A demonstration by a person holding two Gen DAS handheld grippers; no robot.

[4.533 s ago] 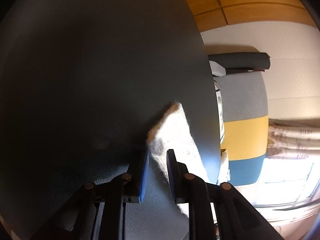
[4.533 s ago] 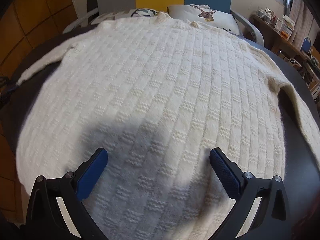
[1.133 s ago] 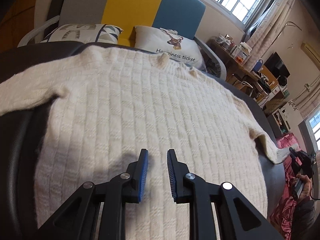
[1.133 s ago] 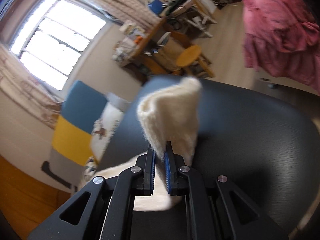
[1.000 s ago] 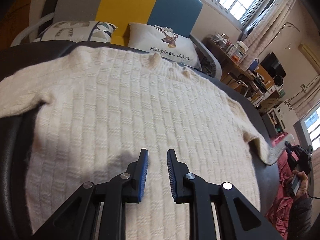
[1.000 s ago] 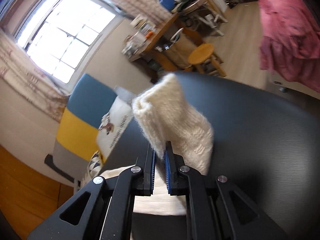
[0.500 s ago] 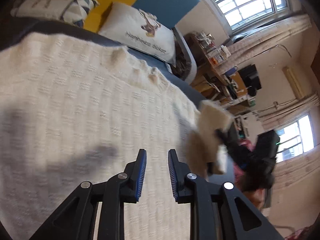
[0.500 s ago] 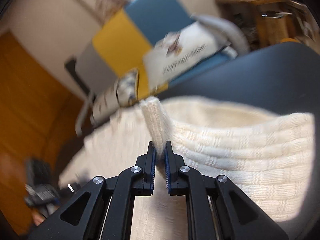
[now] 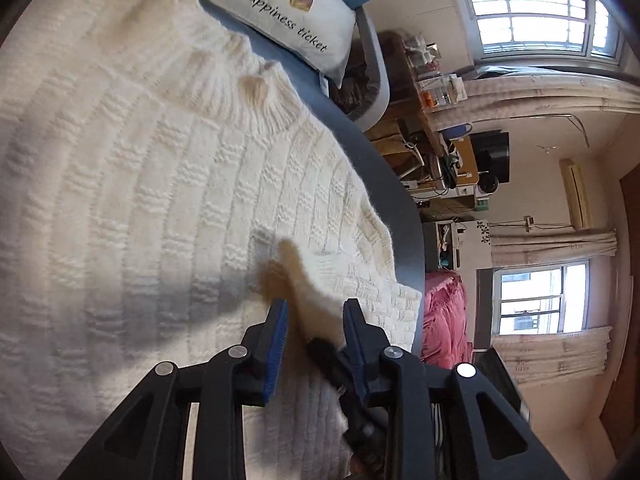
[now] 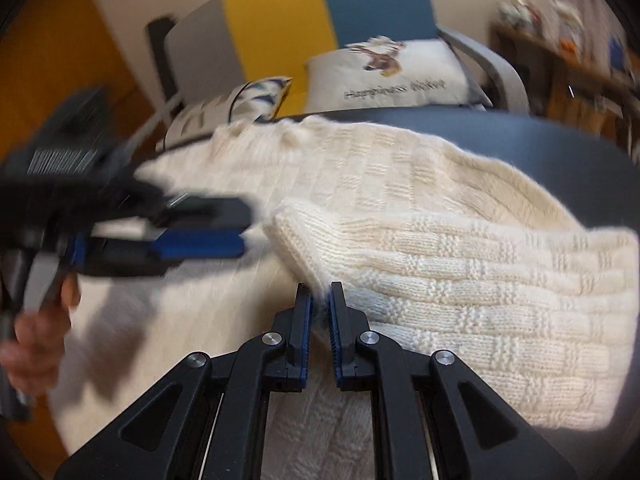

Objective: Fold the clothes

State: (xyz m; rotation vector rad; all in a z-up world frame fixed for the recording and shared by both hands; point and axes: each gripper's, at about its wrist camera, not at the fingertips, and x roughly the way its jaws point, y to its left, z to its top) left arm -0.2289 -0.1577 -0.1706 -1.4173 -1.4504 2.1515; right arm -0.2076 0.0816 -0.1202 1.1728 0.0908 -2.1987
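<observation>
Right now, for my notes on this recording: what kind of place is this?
Most likely a lived-in home room, a bedroom or bed-sitting room. A cream knit sweater lies on a dark table, a "Happiness ticket" cushion sits on a sofa behind it, and pink bedding and a cluttered desk stand by the windows.

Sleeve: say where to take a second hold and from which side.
Pinch the cuff at its free end, beyond where the right gripper pinches, coming from the left in the right wrist view: that end stands raised off the sweater and points that way.
</observation>
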